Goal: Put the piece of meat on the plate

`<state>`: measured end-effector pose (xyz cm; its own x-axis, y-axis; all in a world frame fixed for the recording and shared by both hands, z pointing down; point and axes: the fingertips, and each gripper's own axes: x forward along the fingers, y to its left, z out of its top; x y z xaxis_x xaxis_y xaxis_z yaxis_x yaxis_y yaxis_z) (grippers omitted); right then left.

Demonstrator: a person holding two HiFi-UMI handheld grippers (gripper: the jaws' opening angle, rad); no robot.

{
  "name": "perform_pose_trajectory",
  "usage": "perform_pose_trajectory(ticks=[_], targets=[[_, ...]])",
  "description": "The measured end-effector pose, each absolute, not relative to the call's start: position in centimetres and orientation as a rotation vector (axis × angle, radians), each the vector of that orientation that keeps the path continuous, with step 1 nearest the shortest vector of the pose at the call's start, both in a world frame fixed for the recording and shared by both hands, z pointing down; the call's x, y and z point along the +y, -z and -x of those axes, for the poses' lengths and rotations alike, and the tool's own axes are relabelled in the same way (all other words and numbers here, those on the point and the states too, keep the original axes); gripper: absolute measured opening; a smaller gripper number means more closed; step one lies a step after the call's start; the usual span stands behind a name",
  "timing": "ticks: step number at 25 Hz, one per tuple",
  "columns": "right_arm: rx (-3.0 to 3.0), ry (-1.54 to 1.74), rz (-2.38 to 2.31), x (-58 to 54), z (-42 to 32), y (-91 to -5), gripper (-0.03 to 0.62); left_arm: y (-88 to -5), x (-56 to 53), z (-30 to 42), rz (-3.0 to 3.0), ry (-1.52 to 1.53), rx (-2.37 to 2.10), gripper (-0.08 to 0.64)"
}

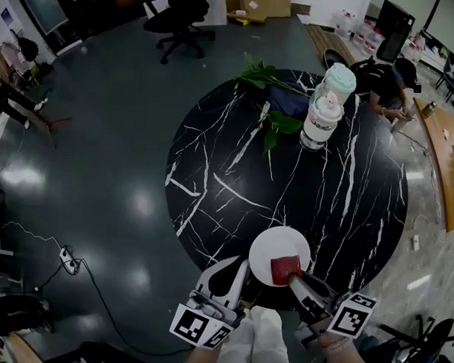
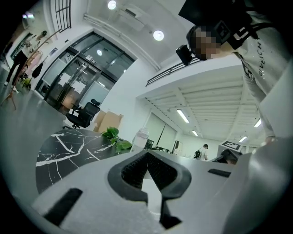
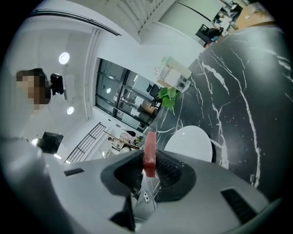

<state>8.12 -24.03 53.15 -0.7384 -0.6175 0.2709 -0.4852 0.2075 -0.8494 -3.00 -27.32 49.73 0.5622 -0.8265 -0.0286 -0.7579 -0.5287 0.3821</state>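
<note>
A: Location of piece of meat (image 3: 149, 154)?
B: Pinched edge-on in right gripper (image 1: 294, 276), over near side of white plate (image 1: 273, 246). Contact with plate: can't tell.
A: Left gripper (image 1: 241, 268)?
B: Closed, empty, just beside plate at near edge of marble surface (image 1: 286, 179).
A: Step?
B: Placing, by the look of it. Next: lower onto plate's middle, open jaws, back straight out. Probably worth care not to drag meat off the rim.
</note>
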Motion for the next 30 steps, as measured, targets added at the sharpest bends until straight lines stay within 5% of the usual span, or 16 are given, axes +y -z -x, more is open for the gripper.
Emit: perform_pose_trajectory(ticks=[17,30], targets=[[2.215,1.859,1.057,-26.6,-6.9,-58.1,0.081,-51.4,-28.9,3.9,-2.448,0.294,-1.386,0.008],[2.607,1.728,1.265,-26.8,-7.2,-58.7,0.083,-50.2,-28.5,3.5,-2.457,0.332,-1.388,0.008]])
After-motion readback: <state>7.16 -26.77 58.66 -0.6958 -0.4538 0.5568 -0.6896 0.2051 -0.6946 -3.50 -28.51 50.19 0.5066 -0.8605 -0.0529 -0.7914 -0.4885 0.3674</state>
